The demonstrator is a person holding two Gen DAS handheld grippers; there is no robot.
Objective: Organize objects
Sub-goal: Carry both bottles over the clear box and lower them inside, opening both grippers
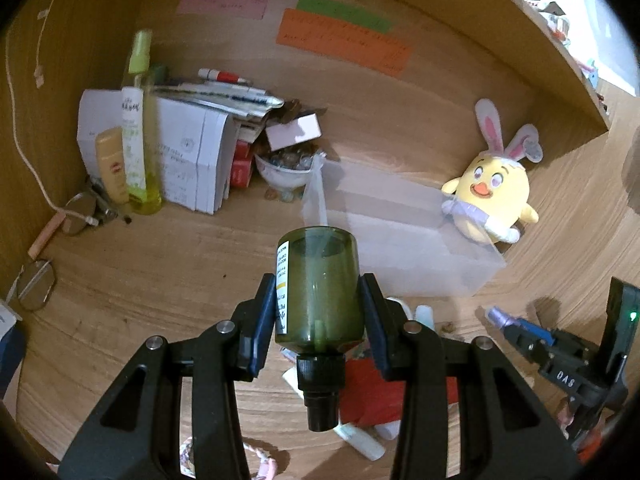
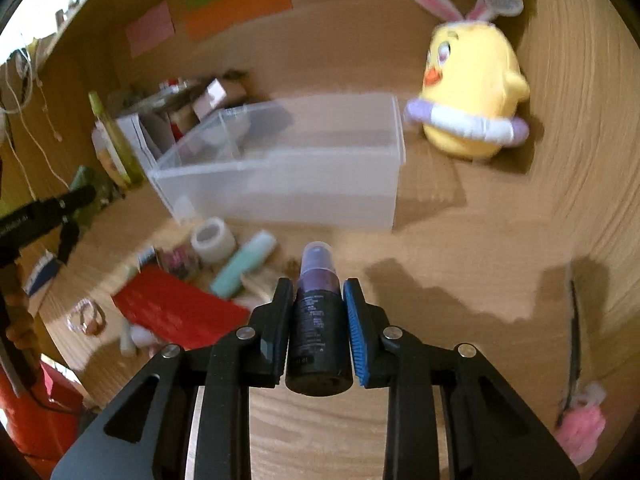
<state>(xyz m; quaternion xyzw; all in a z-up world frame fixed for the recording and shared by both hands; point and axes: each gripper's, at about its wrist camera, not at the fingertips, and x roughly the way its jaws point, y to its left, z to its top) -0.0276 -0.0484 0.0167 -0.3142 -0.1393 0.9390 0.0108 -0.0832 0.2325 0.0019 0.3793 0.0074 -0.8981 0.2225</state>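
Note:
My left gripper (image 1: 319,300) is shut on a dark green bottle (image 1: 319,292), held above the desk with its black cap toward the camera. My right gripper (image 2: 319,300) is shut on a small black and purple spray bottle (image 2: 318,320), nozzle pointing forward; it also shows in the left wrist view (image 1: 520,326). A clear plastic bin (image 2: 288,164) stands ahead of both grippers, also in the left wrist view (image 1: 404,236). Loose items lie in front of it: a white tape roll (image 2: 213,239), a mint tube (image 2: 243,263), a red packet (image 2: 180,312).
A yellow plush chick (image 2: 472,92) sits right of the bin. A tall yellow-green spray bottle (image 1: 140,128), white boxes (image 1: 192,152) and a bowl of marbles (image 1: 286,168) crowd the back left. Glasses (image 1: 78,212) and a cord lie left. A pink fluffy pen (image 2: 576,360) lies right.

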